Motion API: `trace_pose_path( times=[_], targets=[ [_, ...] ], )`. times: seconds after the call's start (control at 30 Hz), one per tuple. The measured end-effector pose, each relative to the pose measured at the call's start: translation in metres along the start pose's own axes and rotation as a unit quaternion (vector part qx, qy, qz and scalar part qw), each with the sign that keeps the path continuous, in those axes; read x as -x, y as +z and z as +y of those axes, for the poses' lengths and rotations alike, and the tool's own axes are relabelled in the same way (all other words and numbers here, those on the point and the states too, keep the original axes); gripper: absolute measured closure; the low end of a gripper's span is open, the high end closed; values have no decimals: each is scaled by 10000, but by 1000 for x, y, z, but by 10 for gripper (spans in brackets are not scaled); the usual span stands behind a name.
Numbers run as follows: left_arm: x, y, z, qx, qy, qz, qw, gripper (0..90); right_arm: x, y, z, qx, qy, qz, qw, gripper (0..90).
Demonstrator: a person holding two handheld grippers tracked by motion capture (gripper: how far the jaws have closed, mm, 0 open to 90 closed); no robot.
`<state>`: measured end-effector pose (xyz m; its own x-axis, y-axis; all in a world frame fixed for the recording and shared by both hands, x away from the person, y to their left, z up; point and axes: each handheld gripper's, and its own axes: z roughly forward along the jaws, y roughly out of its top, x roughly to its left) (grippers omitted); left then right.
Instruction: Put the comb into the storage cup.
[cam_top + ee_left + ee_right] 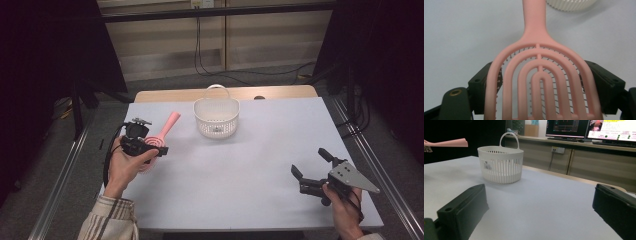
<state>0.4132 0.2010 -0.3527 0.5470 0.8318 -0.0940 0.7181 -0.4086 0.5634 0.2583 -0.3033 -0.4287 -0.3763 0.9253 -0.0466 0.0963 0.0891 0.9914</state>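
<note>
Two claws are seen over a white tabletop [240,170]. Part of the pink brush [159,137] is hidden in the high view by the left claw [150,148] and hand; its head is cut off at the bottom of the left gripper view, bristles hard to make out. A white basket [216,116] is stood near the far edge, mid-tabletop; nothing is seen inside from above, tho its floor is dim. The brush head is clamped betw. the left claw's jaws, which are pressed against both its sides, handle pointed away twd. the basket, short of it. The brush is held above the tabletop's left part. The right claw [311,166] is spread wide, nothing betw. its jaws, at the near right, well apart from the basket.
</note>
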Motion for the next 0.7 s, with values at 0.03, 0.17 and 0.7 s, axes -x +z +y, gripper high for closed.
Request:
trace_pose_path(
  times=[0.03, 0.17, 0.7],
  targets=[
    [1, -1, 0, -17, 6, -51, 10000, 198, 0, 0, 0, -4, 10, 9, 10000, 0],
    [4, -6, 1, 77, 70, -90, 9999, 198, 0, 1, 0, -10, 28, 32, 10000, 0],
    [19, -7, 4, 145, 570, -482, 9971, 198, 0, 0, 0, -19, 27, 44, 10000, 0]
  ],
)
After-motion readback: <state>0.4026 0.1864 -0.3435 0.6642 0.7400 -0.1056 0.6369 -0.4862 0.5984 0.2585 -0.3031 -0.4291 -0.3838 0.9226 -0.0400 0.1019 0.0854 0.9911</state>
